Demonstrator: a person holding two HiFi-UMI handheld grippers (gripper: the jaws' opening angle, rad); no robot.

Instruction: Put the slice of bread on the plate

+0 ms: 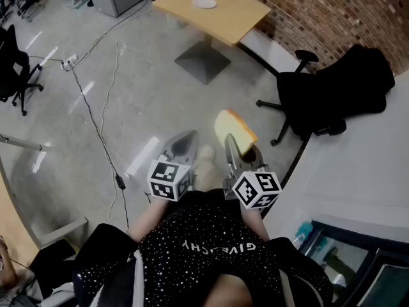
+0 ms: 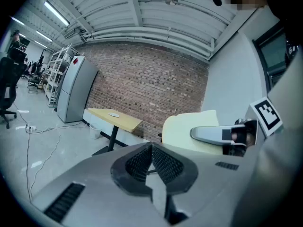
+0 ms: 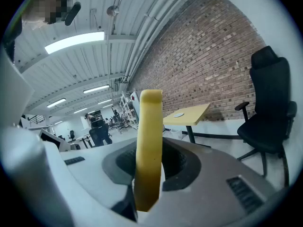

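The slice of bread (image 1: 233,131), pale yellow with a browner crust, stands on edge between the jaws of my right gripper (image 1: 239,152), which is shut on it. In the right gripper view the bread (image 3: 148,145) rises straight up from the pads. My left gripper (image 1: 182,147) hangs beside it, shut and empty; its pads meet in the left gripper view (image 2: 152,161), where the bread (image 2: 189,129) shows to the right. The white plate (image 1: 204,2) lies far off on a wooden table (image 1: 236,18), also small in the left gripper view (image 2: 114,115) and the right gripper view (image 3: 178,114).
A black office chair (image 1: 332,94) stands right of the grippers, beside a white counter (image 1: 358,171). Another black chair (image 1: 13,69) is at the far left. Cables (image 1: 96,120) trail over the grey floor. A brick wall (image 1: 319,11) runs behind the table.
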